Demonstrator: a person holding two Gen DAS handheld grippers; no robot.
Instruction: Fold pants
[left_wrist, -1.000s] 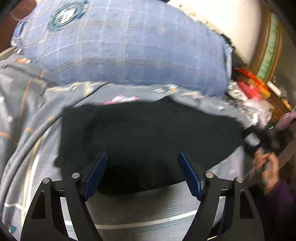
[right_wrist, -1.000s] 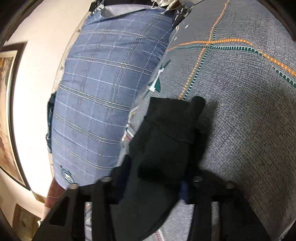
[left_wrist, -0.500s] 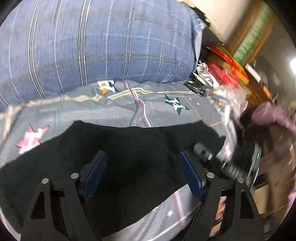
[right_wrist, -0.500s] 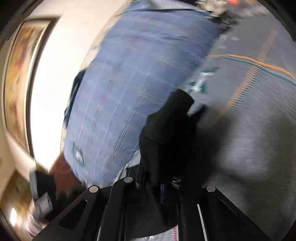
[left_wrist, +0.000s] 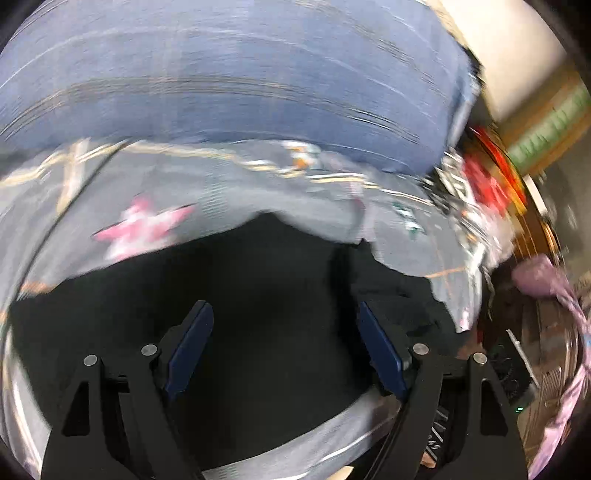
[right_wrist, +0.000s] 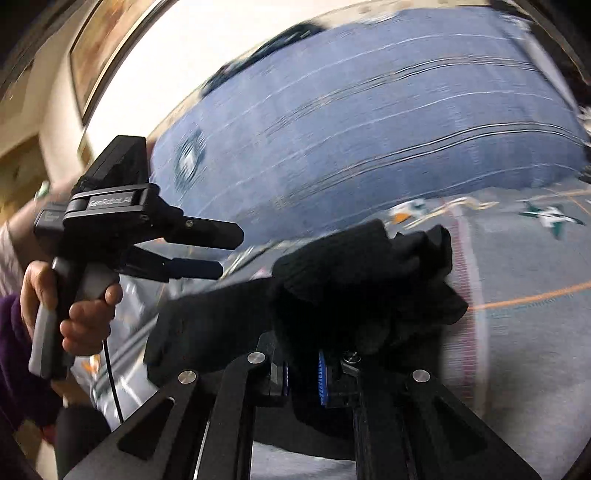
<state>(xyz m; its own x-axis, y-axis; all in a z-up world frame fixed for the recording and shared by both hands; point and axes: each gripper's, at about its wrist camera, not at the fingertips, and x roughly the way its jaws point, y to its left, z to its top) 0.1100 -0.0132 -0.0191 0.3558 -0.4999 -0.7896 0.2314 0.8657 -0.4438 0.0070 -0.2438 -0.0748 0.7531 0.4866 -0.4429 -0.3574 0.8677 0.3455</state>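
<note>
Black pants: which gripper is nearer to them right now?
Right. The right gripper is shut on a bunched fold of the black pants. The left gripper hangs open above the pants spread on the bedsheet; contact unclear.

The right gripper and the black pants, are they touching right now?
Touching. In the right wrist view the right gripper has its blue pads nearly together with a bunch of the black pants pinched between them, the fabric rising bunched from the jaws.

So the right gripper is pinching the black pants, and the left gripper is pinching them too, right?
Not quite. The right gripper is pinching the black pants, but the left gripper is open, with nothing pinched. The left wrist view shows its pads wide apart above the pants.
</note>
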